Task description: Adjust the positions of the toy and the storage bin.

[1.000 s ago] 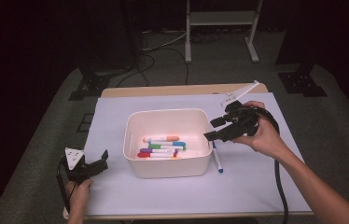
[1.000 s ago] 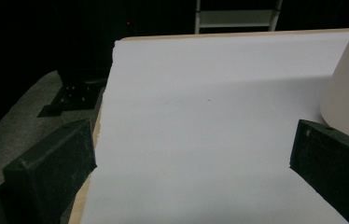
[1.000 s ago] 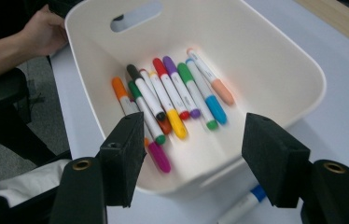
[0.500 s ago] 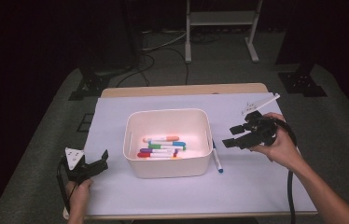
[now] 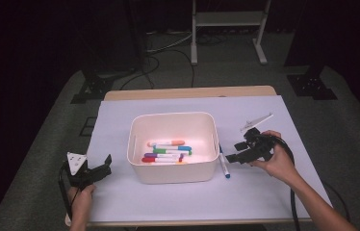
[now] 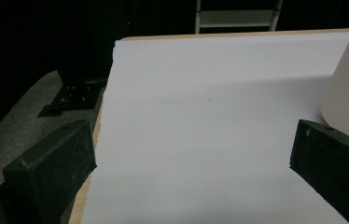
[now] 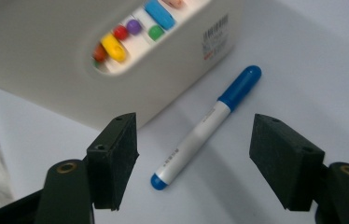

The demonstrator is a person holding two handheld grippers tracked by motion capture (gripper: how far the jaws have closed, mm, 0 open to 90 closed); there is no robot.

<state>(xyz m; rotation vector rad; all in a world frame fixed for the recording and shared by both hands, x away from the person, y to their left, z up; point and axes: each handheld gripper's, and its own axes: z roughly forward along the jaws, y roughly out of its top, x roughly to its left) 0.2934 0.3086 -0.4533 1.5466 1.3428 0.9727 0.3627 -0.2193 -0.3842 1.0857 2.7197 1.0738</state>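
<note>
One blue-capped marker lies on the desk ahead of the right hand-held gripper, between its jaws, untouched; they have just been opening. Left hand-held gripper jaws apart, empty.

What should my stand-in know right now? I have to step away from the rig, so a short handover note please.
Right gripper: jaws wide open after just opening, nothing between the pads, lined up over the blue marker.
Left gripper: open, empty, resting at the table's left front.
Blue marker lies flat on the white sheet, right beside the bin.
Done: several markers already lie in the bin.
Left: likely close on the blue marker, lift it and drop it in the bin.
</note>
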